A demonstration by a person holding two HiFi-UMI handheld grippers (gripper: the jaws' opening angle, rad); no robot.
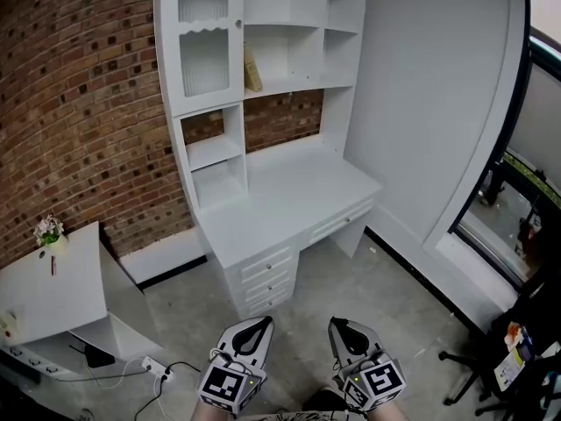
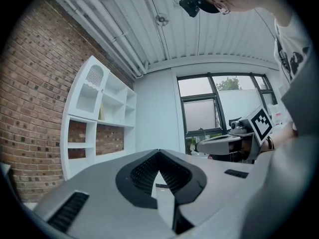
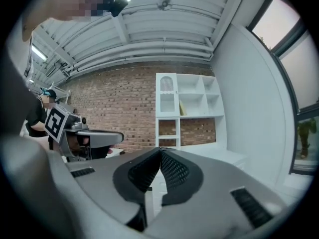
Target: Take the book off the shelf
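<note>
A thin yellowish book (image 1: 252, 70) leans in the middle compartment of the white shelf unit (image 1: 263, 103) above the desk; it also shows small as the book (image 3: 182, 106) and the book (image 2: 101, 113) in the two gripper views. My left gripper (image 1: 259, 324) and right gripper (image 1: 340, 326) hang low at the bottom of the head view, far from the shelf. Both are shut, tips touching, with nothing held. In the left gripper view the jaws (image 2: 158, 152) meet at the tip; the right gripper (image 3: 160, 150) looks the same.
A white desk (image 1: 289, 204) with drawers (image 1: 267, 279) stands under the shelf against a brick wall. A low white table (image 1: 53, 288) with a small flower pot (image 1: 48, 231) sits left; a power strip and cables (image 1: 158, 371) lie on the floor. Windows and a chair base (image 1: 491, 375) are right.
</note>
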